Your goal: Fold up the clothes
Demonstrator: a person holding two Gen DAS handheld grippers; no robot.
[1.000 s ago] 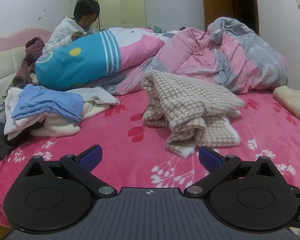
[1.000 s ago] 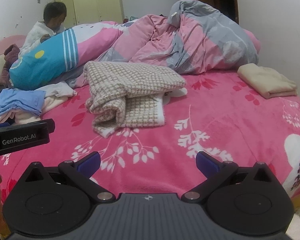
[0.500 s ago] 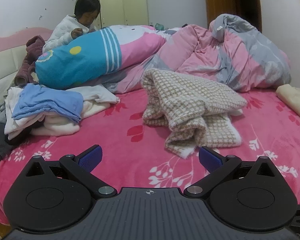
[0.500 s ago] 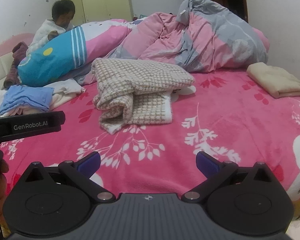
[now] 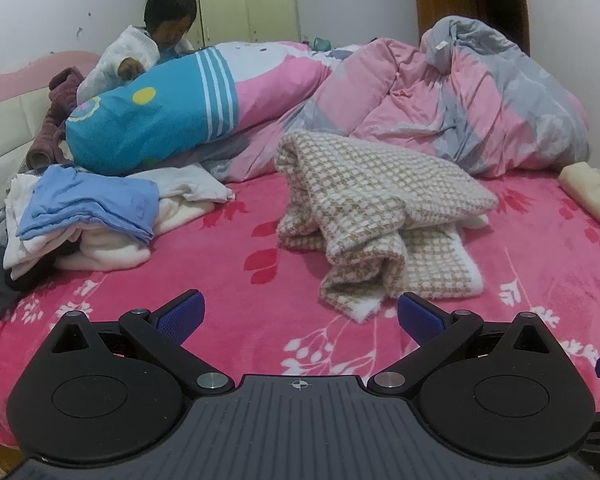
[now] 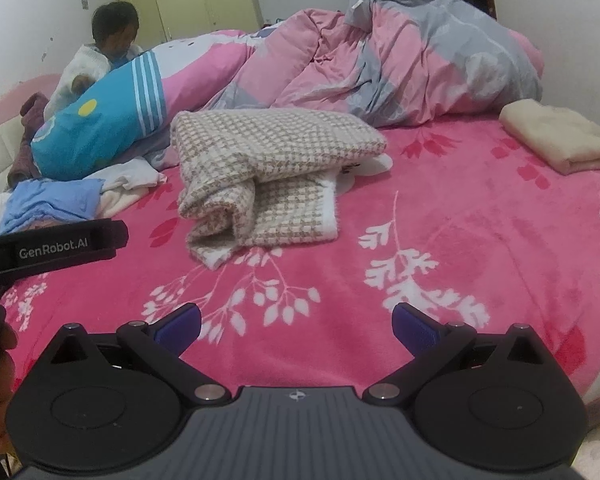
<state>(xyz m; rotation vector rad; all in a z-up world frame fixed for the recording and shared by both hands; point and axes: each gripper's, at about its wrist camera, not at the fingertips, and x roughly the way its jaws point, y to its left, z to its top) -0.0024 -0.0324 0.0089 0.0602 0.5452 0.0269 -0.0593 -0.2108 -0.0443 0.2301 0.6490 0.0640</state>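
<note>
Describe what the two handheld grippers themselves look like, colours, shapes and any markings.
Both match. The left gripper and right gripper each have a dark grey ribbed body with a small crosshair mark, two black rounded fan-shaped plates with silver pivot screws, and angled black arms ending in blue textured pads. A black strap printed "GenRobot.AI" shows in the right wrist view. No cables or sleeves visible.

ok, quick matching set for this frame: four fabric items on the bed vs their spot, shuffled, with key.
Items:
1. checked knit garment
2. beige folded cloth
3. light blue garment
4. pink and grey duvet

Places:
A. on top of the clothes pile at the left edge of the bed
B. bunched up at the far side, behind the knit
C. middle of the pink floral blanket, partly folded
D. by the right edge of the bed

Pairs: 1-C, 2-D, 3-A, 4-B
</note>
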